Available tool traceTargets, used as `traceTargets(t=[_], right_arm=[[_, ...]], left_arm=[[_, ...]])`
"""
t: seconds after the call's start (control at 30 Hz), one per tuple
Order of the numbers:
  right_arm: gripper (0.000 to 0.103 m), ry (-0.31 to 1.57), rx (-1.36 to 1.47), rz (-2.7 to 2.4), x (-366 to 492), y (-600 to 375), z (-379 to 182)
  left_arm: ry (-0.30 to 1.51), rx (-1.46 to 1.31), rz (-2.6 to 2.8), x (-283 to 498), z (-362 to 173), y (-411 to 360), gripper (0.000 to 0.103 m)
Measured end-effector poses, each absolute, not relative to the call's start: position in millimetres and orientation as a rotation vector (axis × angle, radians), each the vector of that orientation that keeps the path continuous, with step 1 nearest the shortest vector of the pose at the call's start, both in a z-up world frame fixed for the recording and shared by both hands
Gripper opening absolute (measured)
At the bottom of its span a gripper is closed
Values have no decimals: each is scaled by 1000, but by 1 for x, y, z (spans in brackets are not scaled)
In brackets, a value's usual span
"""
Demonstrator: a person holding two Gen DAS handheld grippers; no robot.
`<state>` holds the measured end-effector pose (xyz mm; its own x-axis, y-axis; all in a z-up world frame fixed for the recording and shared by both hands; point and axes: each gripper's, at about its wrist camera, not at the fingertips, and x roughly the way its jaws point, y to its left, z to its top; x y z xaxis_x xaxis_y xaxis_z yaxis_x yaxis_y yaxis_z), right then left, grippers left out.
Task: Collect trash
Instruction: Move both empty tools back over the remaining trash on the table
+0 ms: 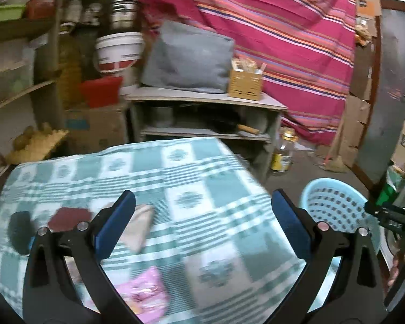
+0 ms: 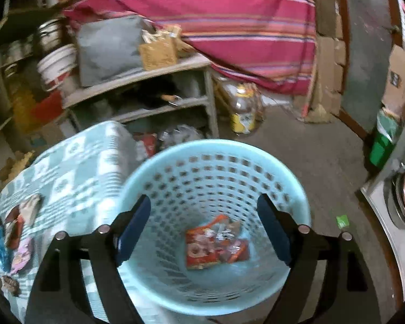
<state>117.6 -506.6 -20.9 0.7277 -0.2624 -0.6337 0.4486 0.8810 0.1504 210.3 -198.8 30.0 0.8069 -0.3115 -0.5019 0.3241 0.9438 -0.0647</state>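
Observation:
My left gripper (image 1: 203, 199) hangs open and empty over a table with a green checked cloth (image 1: 202, 167). On the cloth lie a pink wrapper (image 1: 145, 294), a beige wrapper (image 1: 139, 226), a dark red wrapper (image 1: 70, 216) and a black piece (image 1: 20, 229), all left of or below the jaws. To the table's right a light blue perforated basket (image 1: 334, 208) stands on the floor. My right gripper (image 2: 205, 205) is open and empty above that basket (image 2: 202, 172). Red and orange wrappers (image 2: 216, 245) lie at its bottom. More wrappers (image 2: 19, 232) show on the table (image 2: 75, 172).
A grey low shelf (image 1: 208, 98) with a grey cushion (image 1: 189, 56) and a wooden box (image 1: 244, 83) stands behind the table. A yellow-labelled bottle (image 2: 243, 113) sits on the floor. A striped pink cloth (image 1: 283, 27) hangs behind. A green scrap (image 2: 342, 220) lies right of the basket, near a metal appliance (image 2: 391, 216).

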Motion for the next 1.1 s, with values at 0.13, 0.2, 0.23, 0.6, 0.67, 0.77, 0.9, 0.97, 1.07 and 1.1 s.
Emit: traceTargets(t=[0.13,0.2,0.23,0.6,0.67,0.77,0.9,0.97,1.07,1.1], right_arm=[[80,617,260,-332,123,-469,-8],[80,606,238,-303,127,-450,-3],[80,604,233,-294,129,-444,-2],[80,629,162,-179,161,-360,-1],[80,629,145,-163,165,-346,-2],[80,628,127,-140,168,-332,-1],[80,633,91,-109,173,-307,-2],[80,638,71,-98,175,-298,-4],[80,645,46,-83,177,-289,-6],[80,647,36,-79,177,-285,-7]], left_arm=[[548,23,-263,214,29,-159,97],[546,22,-235,213,31,-143,97],[544,22,-223,212,32,-133,97],[547,76,-129,203,27,-70,97],[547,79,-122,200,25,-62,97],[552,68,-113,196,24,-49,97],[548,69,-95,190,22,-34,97],[550,68,-87,186,19,-25,97],[557,66,-71,183,14,-14,97],[560,65,-66,182,12,-10,97]])
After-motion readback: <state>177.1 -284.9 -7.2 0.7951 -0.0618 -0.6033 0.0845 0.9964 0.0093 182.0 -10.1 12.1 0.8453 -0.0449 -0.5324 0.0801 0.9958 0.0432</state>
